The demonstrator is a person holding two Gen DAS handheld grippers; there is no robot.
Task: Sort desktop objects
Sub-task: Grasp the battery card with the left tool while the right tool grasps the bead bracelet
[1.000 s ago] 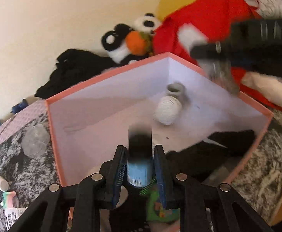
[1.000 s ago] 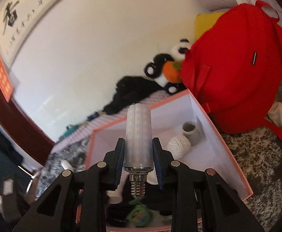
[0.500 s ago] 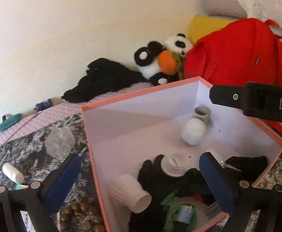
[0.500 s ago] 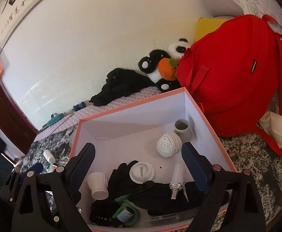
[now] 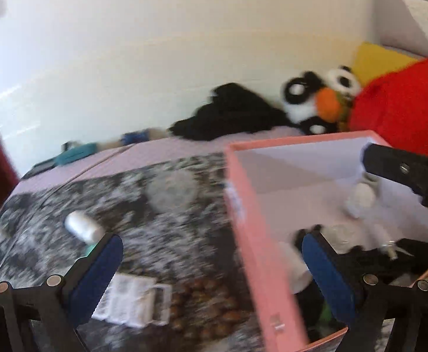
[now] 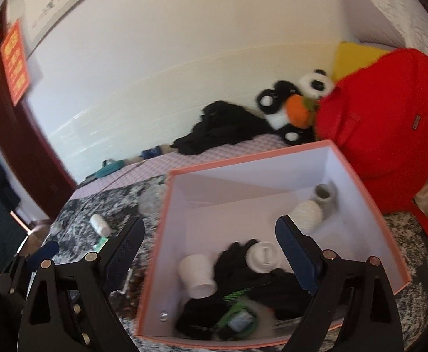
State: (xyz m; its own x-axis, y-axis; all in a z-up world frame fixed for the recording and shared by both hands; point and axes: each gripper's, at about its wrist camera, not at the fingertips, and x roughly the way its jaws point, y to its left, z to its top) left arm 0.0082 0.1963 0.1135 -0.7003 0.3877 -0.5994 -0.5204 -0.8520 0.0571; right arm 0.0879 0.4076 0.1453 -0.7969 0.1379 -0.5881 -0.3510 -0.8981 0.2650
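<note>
Both grippers hang over the bench with their jaws spread wide and nothing between them. The left gripper (image 5: 211, 267) sits over the left wall of the pink box (image 5: 261, 264), one blue pad out over the mottled black-and-white cloth (image 5: 161, 234), the other above the box's inside. On the cloth lie a small white bottle (image 5: 83, 227), a white printed label (image 5: 131, 300) with brown beads (image 5: 211, 299) just beside it, and a clear round thing (image 5: 171, 189) further back — too blurred to name.

The right gripper (image 6: 209, 252) hovers above the box (image 6: 369, 202), looking down into it. Inside, near the far corner, a white ball of string (image 6: 308, 214) touches a small grey pot (image 6: 325, 198). Nearer the front lie a white cup on its side (image 6: 198, 275), a white round lid (image 6: 262, 256) resting on black gloves (image 6: 234, 267), and a green-rimmed item (image 6: 239, 321) — blurred.

Behind the box a red backpack (image 6: 390, 123) leans next to a panda plush (image 6: 290, 102) and a heap of black cloth (image 6: 222, 129) against the wall.
</note>
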